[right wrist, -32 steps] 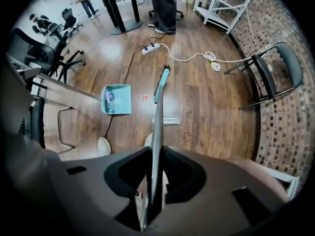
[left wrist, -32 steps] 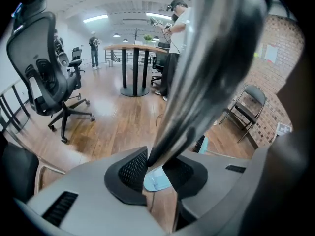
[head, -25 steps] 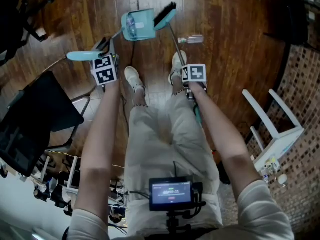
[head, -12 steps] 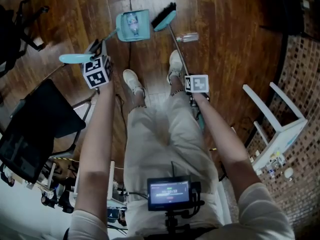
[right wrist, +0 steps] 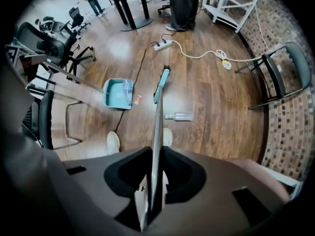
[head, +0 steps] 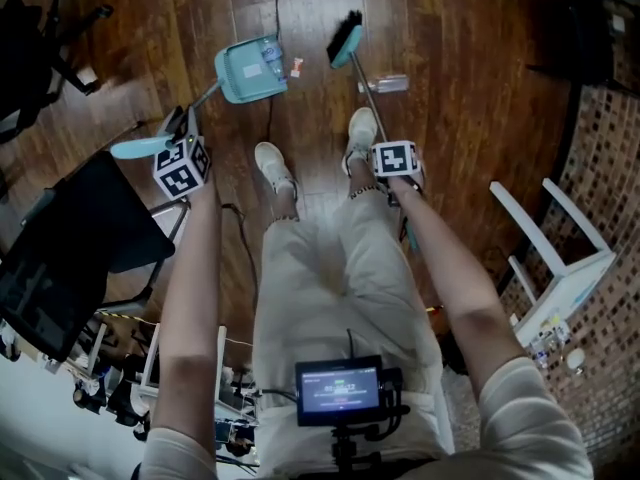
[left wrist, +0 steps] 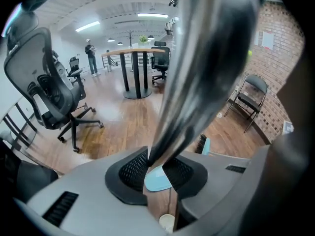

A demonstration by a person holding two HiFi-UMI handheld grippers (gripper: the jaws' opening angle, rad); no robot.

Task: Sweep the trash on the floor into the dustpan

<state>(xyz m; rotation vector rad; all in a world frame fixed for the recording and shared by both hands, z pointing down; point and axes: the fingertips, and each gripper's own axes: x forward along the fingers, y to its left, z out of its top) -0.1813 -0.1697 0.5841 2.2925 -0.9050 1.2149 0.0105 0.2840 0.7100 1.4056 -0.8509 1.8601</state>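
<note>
One small scrap (head: 297, 66) lies on the floor just beside the one dustpan (head: 240, 76), which seems to hold one bottle (head: 267, 53). A second bottle (head: 385, 84) lies near the one broom (head: 345, 40). I think the broom must push the scrap in next. The left claw (left wrist: 156, 166) pinches the pan's handle. The right claw (right wrist: 153, 176) pinches the broom's stick.

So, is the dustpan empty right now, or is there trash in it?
Not empty. A clear bottle lies inside the dustpan; a small scrap and a second bottle are on the floor outside it.
</note>
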